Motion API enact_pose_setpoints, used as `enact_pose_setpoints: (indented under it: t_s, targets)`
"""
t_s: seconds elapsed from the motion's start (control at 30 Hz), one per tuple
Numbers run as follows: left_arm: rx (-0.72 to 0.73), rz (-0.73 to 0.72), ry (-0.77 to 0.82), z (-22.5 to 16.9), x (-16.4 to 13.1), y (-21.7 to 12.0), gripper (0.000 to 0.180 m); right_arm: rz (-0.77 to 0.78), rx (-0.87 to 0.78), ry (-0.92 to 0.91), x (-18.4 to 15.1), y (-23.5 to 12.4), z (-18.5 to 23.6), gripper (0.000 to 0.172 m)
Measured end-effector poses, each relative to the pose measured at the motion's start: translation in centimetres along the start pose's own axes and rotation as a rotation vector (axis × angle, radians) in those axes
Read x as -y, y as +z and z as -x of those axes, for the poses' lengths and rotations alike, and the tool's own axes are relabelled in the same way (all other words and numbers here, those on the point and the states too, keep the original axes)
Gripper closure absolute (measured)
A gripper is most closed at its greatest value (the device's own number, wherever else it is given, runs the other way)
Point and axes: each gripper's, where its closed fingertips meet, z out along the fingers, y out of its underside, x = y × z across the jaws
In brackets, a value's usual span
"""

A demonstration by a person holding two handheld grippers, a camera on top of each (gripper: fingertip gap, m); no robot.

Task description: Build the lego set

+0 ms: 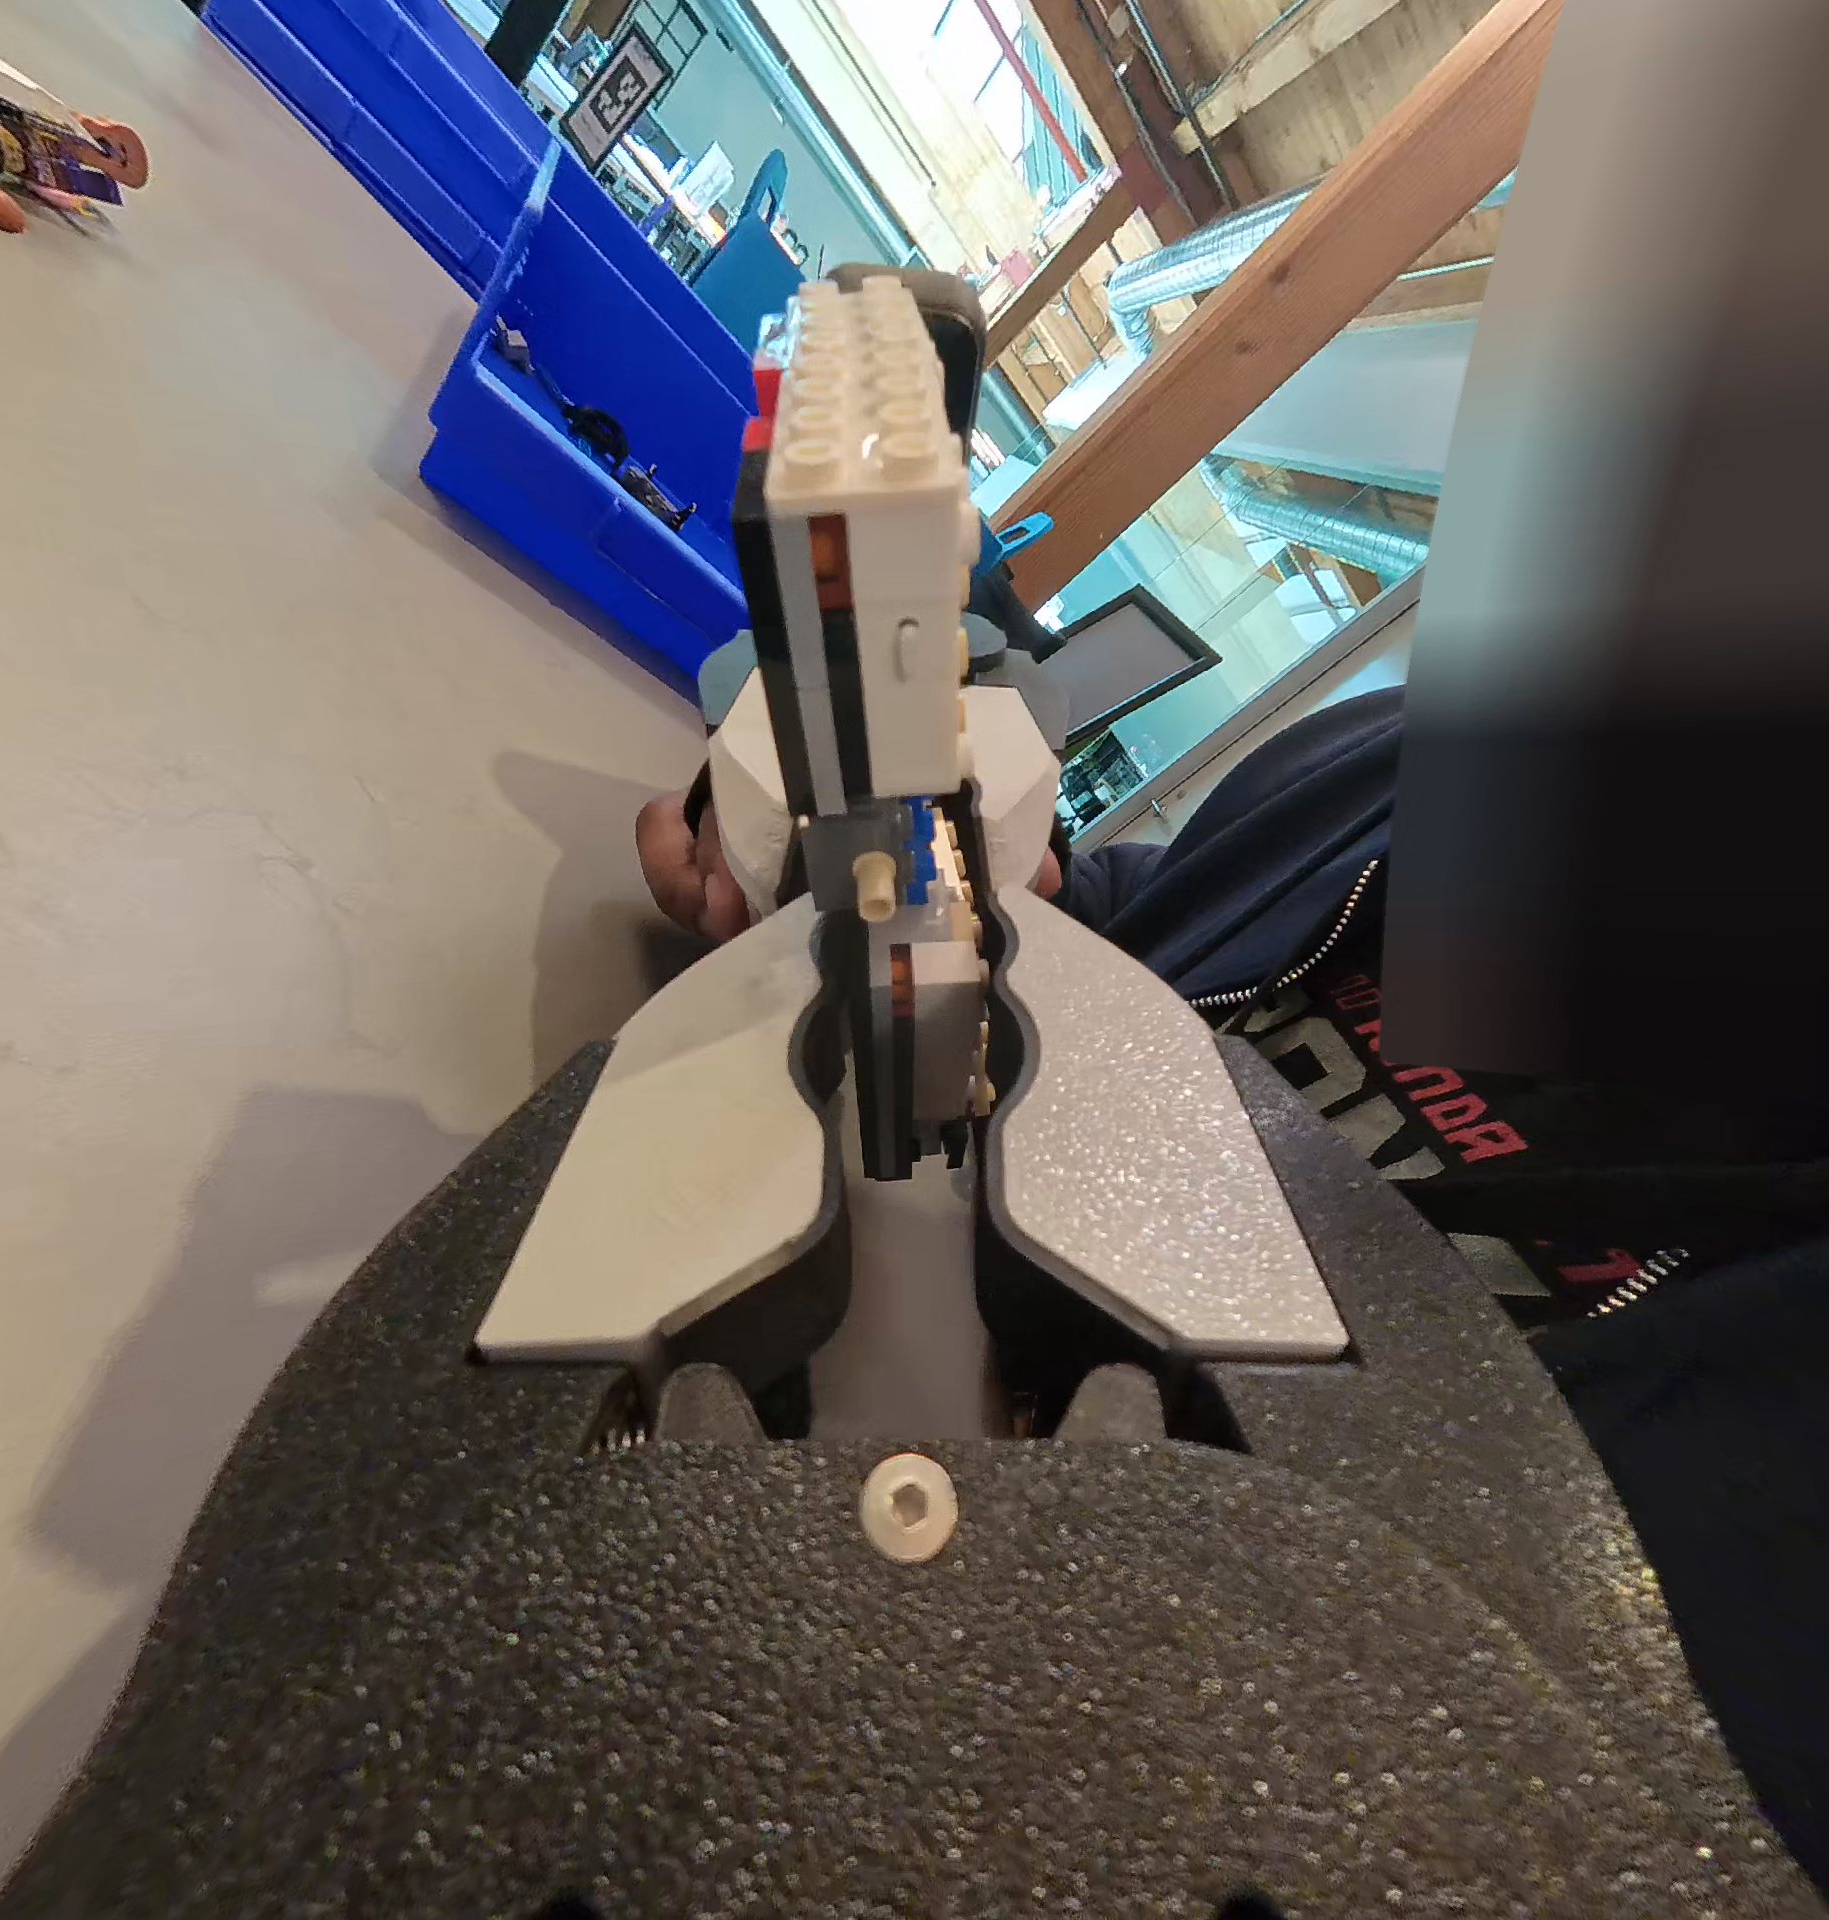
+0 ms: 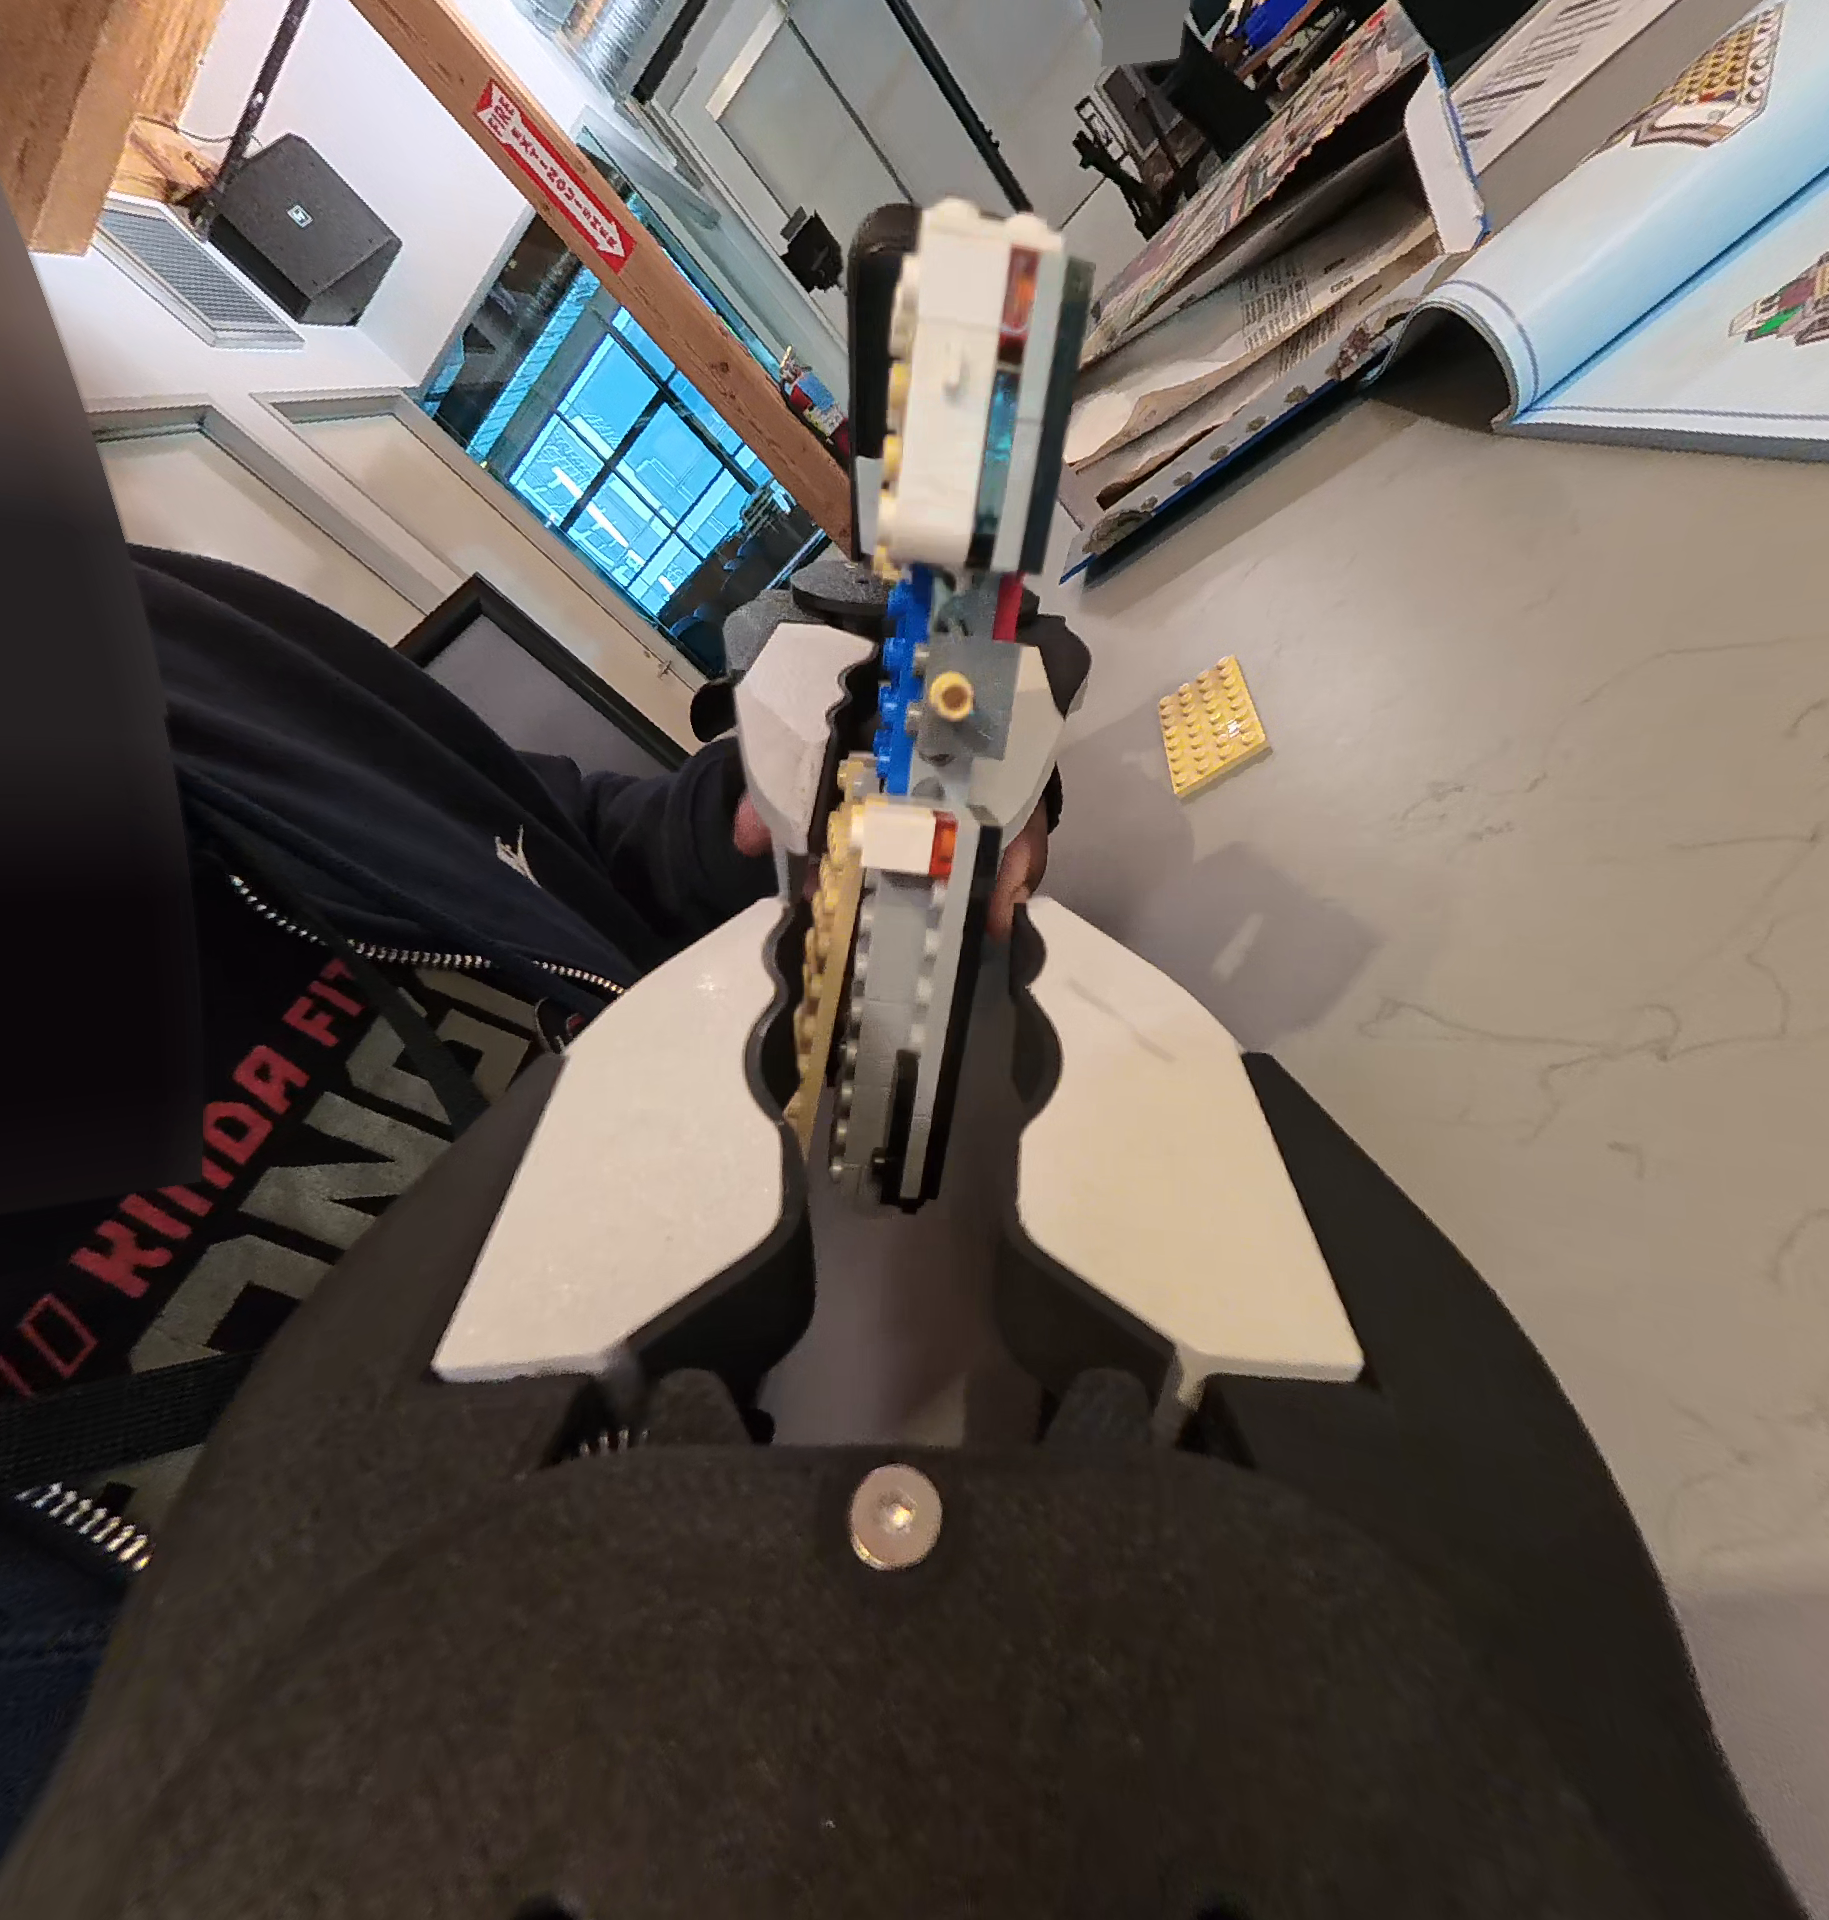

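Left gripper (image 1: 905, 935): black textured housing and pale grey fingers nearest the lens; the fingers are closed on one end of a toy-brick assembly (image 1: 868, 582), both inner faces against its sides.
Right gripper (image 2: 894, 935): same build; in its own view the tan side of the assembly lies against one finger, but a slim dark gap shows at the other, so contact there cannot be confirmed. It appears beyond the assembly in the left wrist view, jaws about the far end.
Assembly, position: held off the table (image 1: 214, 727), spanning the two grippers, which face each other.
Assembly, appearance: long and narrow; white studded block at one end, black and grey plates along one edge, a tan studded plate along the other, blue bricks and a dark grey block with a tan peg (image 2: 952, 694) at mid-length, small orange translucent pieces.
Left wrist view only: blue plastic bins (image 1: 577, 343) along the table's edge; small packets and reddish items (image 1: 48, 156) at the far corner.
Right wrist view only: tan studded plate (image 2: 1213, 725) lying flat on the marbled table; open instruction booklet (image 2: 1668, 312); printed box (image 2: 1305, 156) behind it.
Both views: person in a dark zipped jacket (image 2: 370, 748) behind the grippers.
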Motion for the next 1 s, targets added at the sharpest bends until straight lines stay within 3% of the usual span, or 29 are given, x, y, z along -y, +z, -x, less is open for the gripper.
enact_pose_setpoints:
  t_s: [0.4,0.73,1.0]
  targets:
    - [-0.016,-0.010,-0.022,-0.04,0.01,0.19,0.157,-0.021,-0.011,0.002,0.54,0.15,0.07,0.132]
    - [0.013,0.041,0.047,-0.49,-0.38,0.65,0.157,-0.016,0.064,-0.018,0.22,-0.07,0.82,0.146]
    - [0.032,0.040,0.024,-0.19,-0.26,0.64,0.157,-0.026,0.060,0.009,0.20,-0.08,0.53,0.147]
